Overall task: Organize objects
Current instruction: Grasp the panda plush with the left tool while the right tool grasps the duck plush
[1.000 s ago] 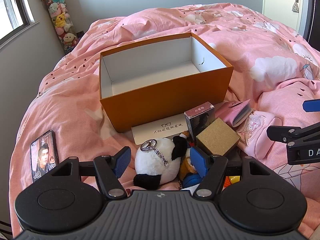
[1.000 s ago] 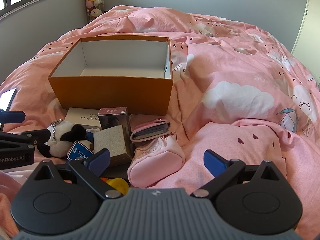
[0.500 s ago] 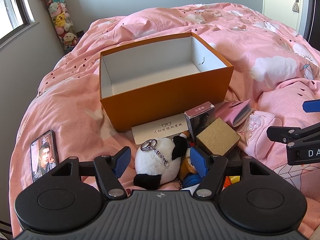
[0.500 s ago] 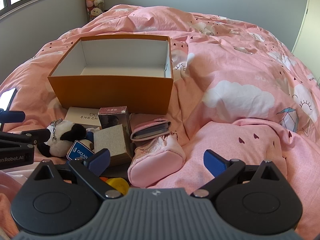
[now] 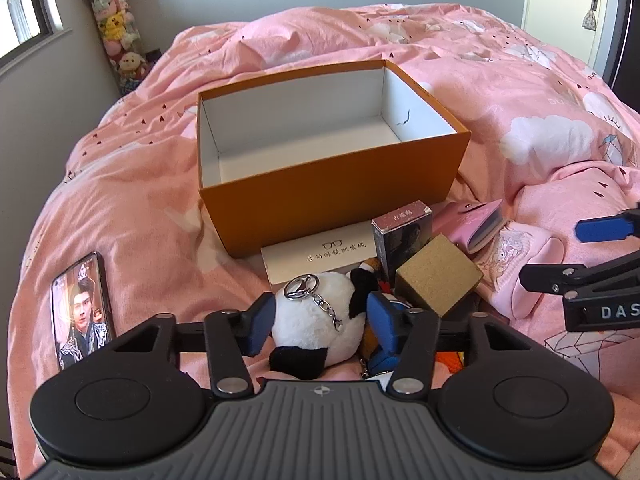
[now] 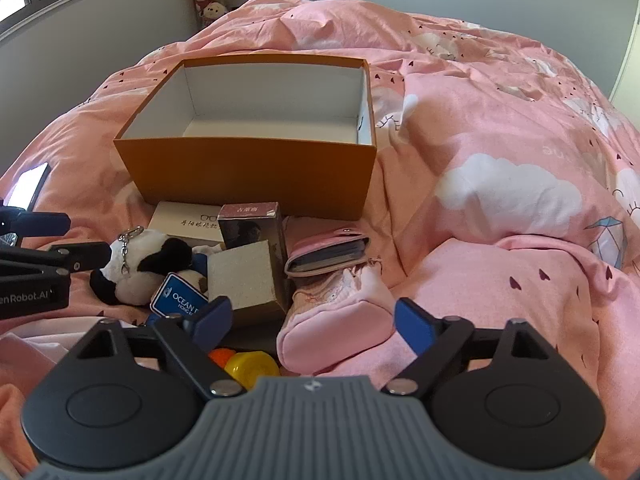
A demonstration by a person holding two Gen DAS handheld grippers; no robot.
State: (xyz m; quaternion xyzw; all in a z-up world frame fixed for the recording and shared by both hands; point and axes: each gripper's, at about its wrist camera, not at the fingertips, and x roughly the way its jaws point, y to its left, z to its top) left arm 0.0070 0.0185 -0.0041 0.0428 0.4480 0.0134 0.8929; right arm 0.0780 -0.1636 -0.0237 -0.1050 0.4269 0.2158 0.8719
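Observation:
An open orange box [image 5: 336, 184] with a white, empty inside stands on the pink bed; it also shows in the right wrist view [image 6: 256, 168]. In front of it lies a pile: a panda plush [image 5: 316, 320] with a keyring, a white glasses case [image 5: 320, 252], a dark card box [image 5: 404, 236], a brown cube box [image 5: 436, 280], a pink wallet [image 5: 476, 224] and a pink pouch [image 6: 340, 316]. My left gripper [image 5: 320, 322] is open with its fingers on either side of the panda. My right gripper [image 6: 312, 318] is open around the pink pouch.
A phone [image 5: 80, 308] with a lit screen lies on the bedding to the left. A blue tag [image 6: 180, 300] and yellow and orange toys [image 6: 248, 364] lie low in the pile. Stuffed toys [image 5: 116, 28] hang in the far corner by the window.

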